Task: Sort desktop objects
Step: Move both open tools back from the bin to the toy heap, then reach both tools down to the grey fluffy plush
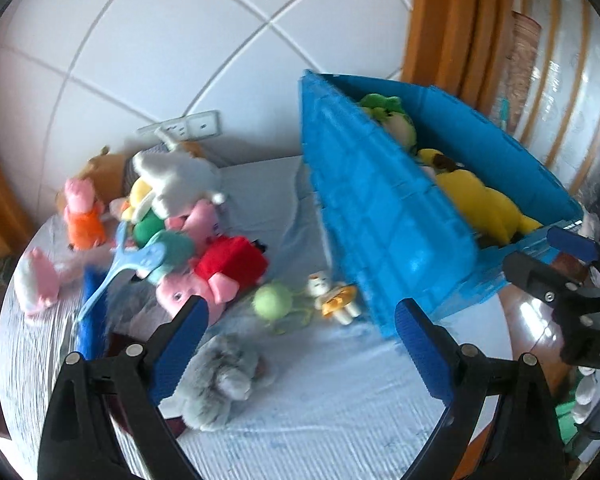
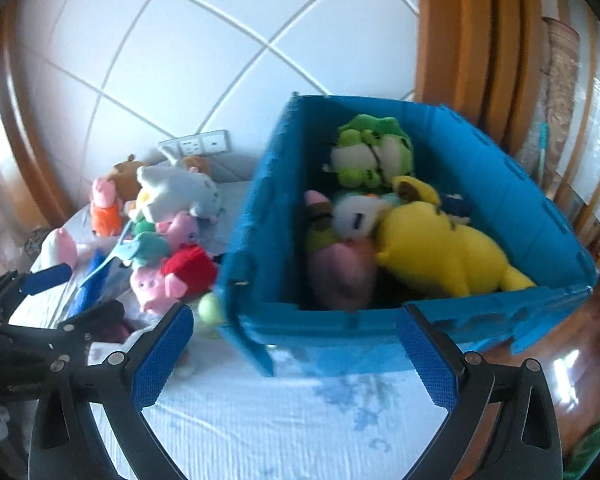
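A blue plastic crate point(image 1: 384, 216) point(image 2: 260, 224) stands on the white cloth at the right. Inside lie a yellow plush point(image 2: 440, 252) point(image 1: 484, 204), a green frog plush point(image 2: 376, 152) point(image 1: 392, 116), a white plush point(image 2: 354, 216) and a pink one point(image 2: 340, 276). A heap of plush toys sits to the left, among them a pink pig in red point(image 1: 224, 268) point(image 2: 180, 272). A grey furry plush point(image 1: 220, 380) lies just ahead of my left gripper point(image 1: 300, 344), which is open and empty. My right gripper point(image 2: 296, 348) is open and empty in front of the crate's near wall.
A small green ball toy point(image 1: 272, 300) and a little white-and-orange figure point(image 1: 332, 296) lie beside the crate. A white plush point(image 1: 176, 176) tops the heap. The tiled wall with a socket plate point(image 1: 188, 126) stands behind. A wooden frame point(image 2: 480, 40) rises at the right.
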A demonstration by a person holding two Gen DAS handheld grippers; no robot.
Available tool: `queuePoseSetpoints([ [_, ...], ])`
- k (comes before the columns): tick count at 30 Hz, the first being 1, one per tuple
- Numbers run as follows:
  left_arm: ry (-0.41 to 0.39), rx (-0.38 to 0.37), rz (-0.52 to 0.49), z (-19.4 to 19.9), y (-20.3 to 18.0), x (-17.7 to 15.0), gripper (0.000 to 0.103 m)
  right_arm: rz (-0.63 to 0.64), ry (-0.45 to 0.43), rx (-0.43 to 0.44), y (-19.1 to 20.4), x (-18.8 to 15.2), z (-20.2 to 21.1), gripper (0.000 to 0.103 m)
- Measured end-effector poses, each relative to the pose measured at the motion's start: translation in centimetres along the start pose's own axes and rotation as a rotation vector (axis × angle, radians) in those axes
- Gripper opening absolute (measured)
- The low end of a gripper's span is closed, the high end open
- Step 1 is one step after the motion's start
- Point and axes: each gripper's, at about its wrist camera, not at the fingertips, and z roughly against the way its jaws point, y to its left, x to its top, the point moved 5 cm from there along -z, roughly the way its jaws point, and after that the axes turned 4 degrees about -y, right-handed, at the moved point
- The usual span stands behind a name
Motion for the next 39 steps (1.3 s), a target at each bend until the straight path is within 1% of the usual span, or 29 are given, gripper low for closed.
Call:
queuePoseSetpoints([
  [4,-0.011,0.066,0.066,0.4,3.1,-1.1,0.096,0.049,-0.010,0.070,3.1,0.2,-1.0,0.102],
  [7,0.003,0.116,0.105,0.6,5.6,-2.1,0.096,0.091,-0.008,0.135,5.5,0.4,-2.0,0.102],
  [10,0.003,0.174,0.167,1.0,8.7,-3.4,0.096,0.119,-0.017,0.157,7.5,0.6,-3.0,0.103],
  [12,0.008,0.206,0.208,1.3,10.6,-4.3,0.096,0.153,-0.040,0.158,8.7,0.7,-3.4,0.103],
  [15,0.025,0.258,0.253,1.8,13.5,-6.1,0.096,0.178,-0.063,0.224,10.7,0.7,-3.4,0.103],
  [17,0.039,0.283,0.279,2.0,15.1,-7.4,0.101,0.182,-0.068,0.259,12.0,0.6,-3.6,0.103],
  [18,0.041,0.288,0.286,2.1,15.7,-7.9,0.103,0.183,-0.064,0.279,12.7,0.4,-3.8,0.103],
  [21,0.050,0.293,0.297,2.1,17.5,-9.4,0.103,0.199,-0.037,0.323,15.2,-0.6,-4.5,0.103],
  [26,0.091,0.299,0.278,1.0,20.4,-11.2,0.103,0.196,0.008,0.362,18.8,-2.7,-5.9,0.103],
  [32,0.148,0.243,0.237,-1.7,22.7,-13.0,0.103,0.127,0.083,0.345,21.4,-5.4,-8.9,0.103],
  [36,0.172,0.230,0.250,-3.4,22.8,-14.2,0.103,0.116,0.135,0.336,22.0,-8.0,-10.8,0.102],
  [37,0.177,0.229,0.256,-3.8,22.7,-14.5,0.103,0.120,0.150,0.330,22.0,-8.6,-11.4,0.100],
  [38,0.180,0.234,0.261,-4.2,22.5,-14.8,0.103,0.122,0.163,0.329,21.8,-9.0,-11.9,0.095],
  [39,0.182,0.241,0.265,-4.6,22.2,-15.1,0.103,0.122,0.176,0.331,21.6,-9.3,-12.5,0.093],
])
